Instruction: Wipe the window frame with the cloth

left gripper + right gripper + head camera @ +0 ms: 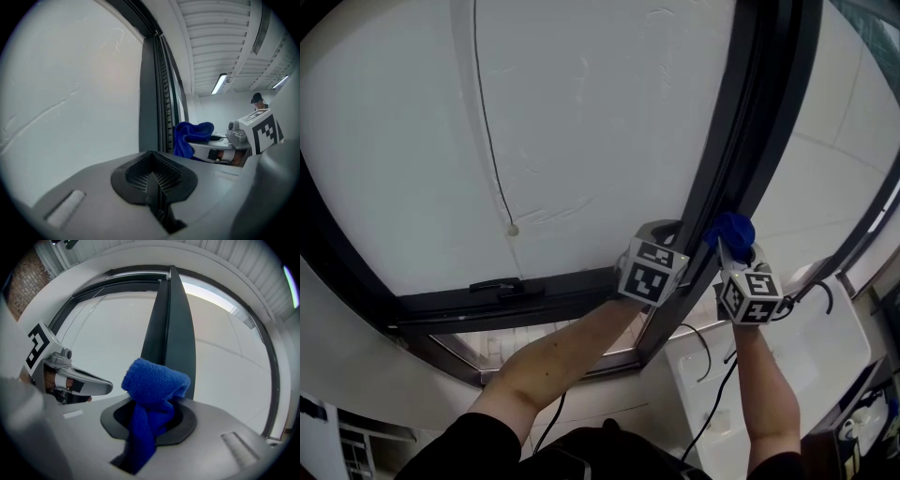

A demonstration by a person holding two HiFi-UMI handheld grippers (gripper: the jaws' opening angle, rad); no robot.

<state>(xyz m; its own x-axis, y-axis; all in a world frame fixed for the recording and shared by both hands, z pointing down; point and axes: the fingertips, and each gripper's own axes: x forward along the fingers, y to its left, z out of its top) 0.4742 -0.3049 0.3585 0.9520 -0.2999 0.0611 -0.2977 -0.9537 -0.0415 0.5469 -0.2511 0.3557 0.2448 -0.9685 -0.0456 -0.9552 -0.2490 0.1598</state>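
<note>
Right gripper view | right gripper (149, 423) clamps bunched blue terry cloth (154, 383) at dark vertical window frame bar (171, 329) | left gripper (152, 180) closed, empty, just left | risk: rubbing may drag cloth from jaws.

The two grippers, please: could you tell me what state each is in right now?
Left gripper: closed, holding nothing.
Right gripper: closed on the blue cloth.

The head view faces the window frame (745, 141) closely. Both gripper views look along it from either side.
</note>
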